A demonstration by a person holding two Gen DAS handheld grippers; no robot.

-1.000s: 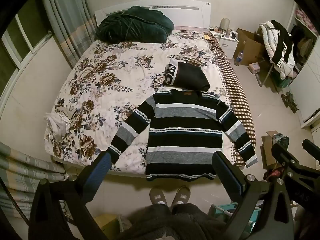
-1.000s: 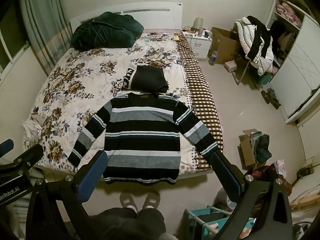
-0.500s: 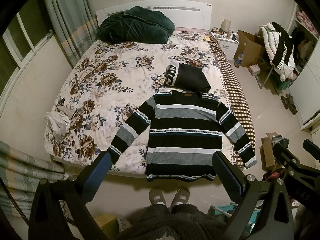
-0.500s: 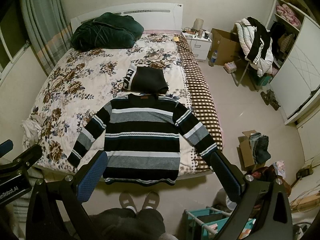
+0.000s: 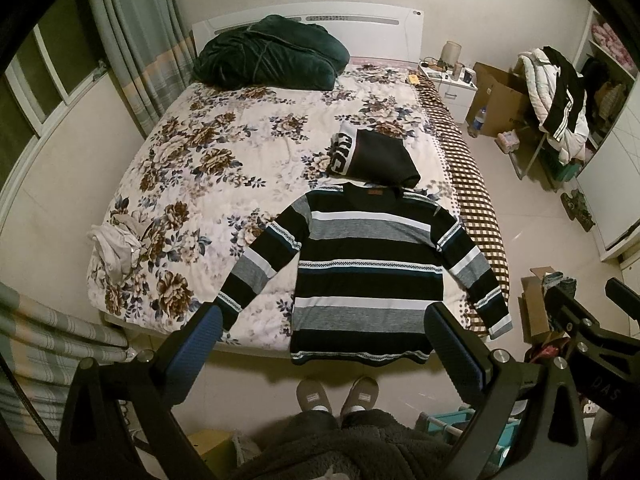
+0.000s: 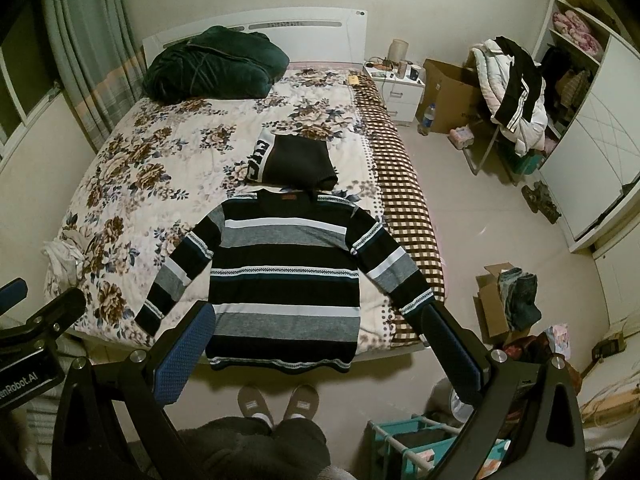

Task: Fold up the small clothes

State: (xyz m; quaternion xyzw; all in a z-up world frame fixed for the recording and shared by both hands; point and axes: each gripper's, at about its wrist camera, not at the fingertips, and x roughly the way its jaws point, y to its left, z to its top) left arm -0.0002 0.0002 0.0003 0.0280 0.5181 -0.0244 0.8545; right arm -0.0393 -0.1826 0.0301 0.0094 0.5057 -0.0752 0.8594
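Observation:
A black, grey and white striped sweater (image 5: pixel 368 272) (image 6: pixel 284 268) lies flat, face up, sleeves spread, at the foot of the floral bed (image 5: pixel 208 152) (image 6: pixel 132 168); its hem hangs over the edge. A folded black garment with white lettering (image 5: pixel 372 156) (image 6: pixel 296 158) lies just beyond its collar. My left gripper (image 5: pixel 324 320) is open and empty, held high above the bed's foot. My right gripper (image 6: pixel 316 320) is also open and empty, at a similar height. Neither touches the sweater.
A dark green blanket (image 5: pixel 268 56) sits at the headboard. A crumpled white cloth (image 5: pixel 116 244) lies at the bed's left corner. A nightstand (image 6: pixel 400 84), cardboard boxes (image 6: pixel 452 92) and a clothes-laden chair (image 6: pixel 512 92) stand to the right. My slippered feet (image 5: pixel 336 396) are at the bed's foot.
Both views have shifted very slightly; the sweater and folded garment lie as before. Both grippers stay open.

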